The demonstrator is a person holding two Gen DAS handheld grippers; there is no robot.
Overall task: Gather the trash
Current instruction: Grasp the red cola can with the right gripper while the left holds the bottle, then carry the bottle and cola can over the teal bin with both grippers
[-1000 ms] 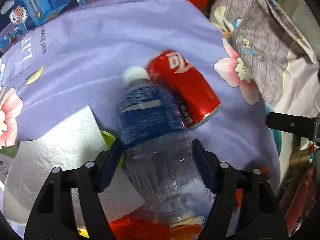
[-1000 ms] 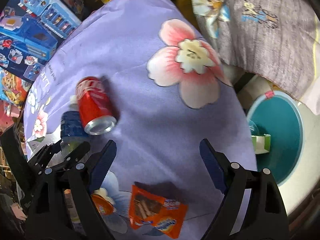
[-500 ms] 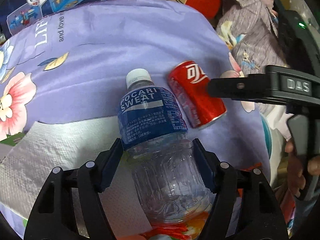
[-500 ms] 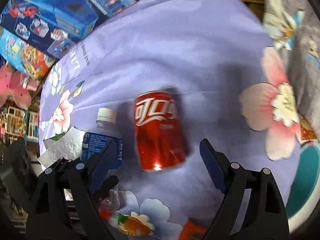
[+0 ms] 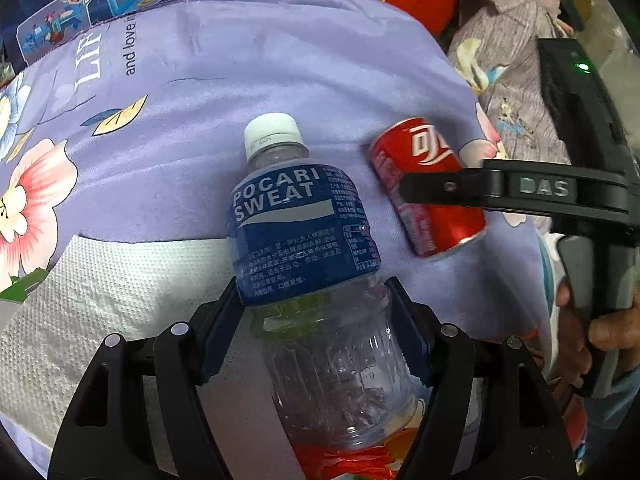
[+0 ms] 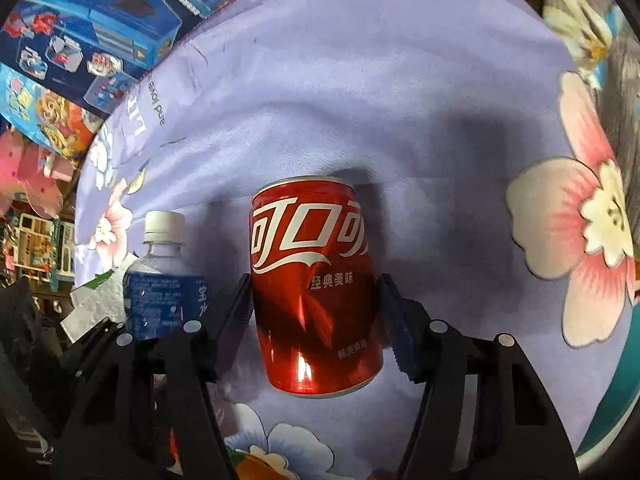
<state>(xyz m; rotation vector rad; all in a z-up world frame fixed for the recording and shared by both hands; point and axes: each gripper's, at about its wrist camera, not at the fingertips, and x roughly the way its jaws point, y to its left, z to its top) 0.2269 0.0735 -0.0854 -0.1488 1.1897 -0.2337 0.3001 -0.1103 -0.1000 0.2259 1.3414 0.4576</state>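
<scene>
The left gripper (image 5: 316,320) has its fingers clamped on the lying plastic bottle (image 5: 308,248), ready to lift it. The right gripper (image 6: 316,320) has just been closing its fingers around the red can (image 6: 316,284) beside it on the purple cloth (image 6: 360,80); real contact I cannot tell.

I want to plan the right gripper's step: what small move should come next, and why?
Probably finish closing the right gripper on the red drink can. Its jaws have just been closing, the can lies on its side between them on the purple flowered cloth, and a small gap seems to remain.
</scene>
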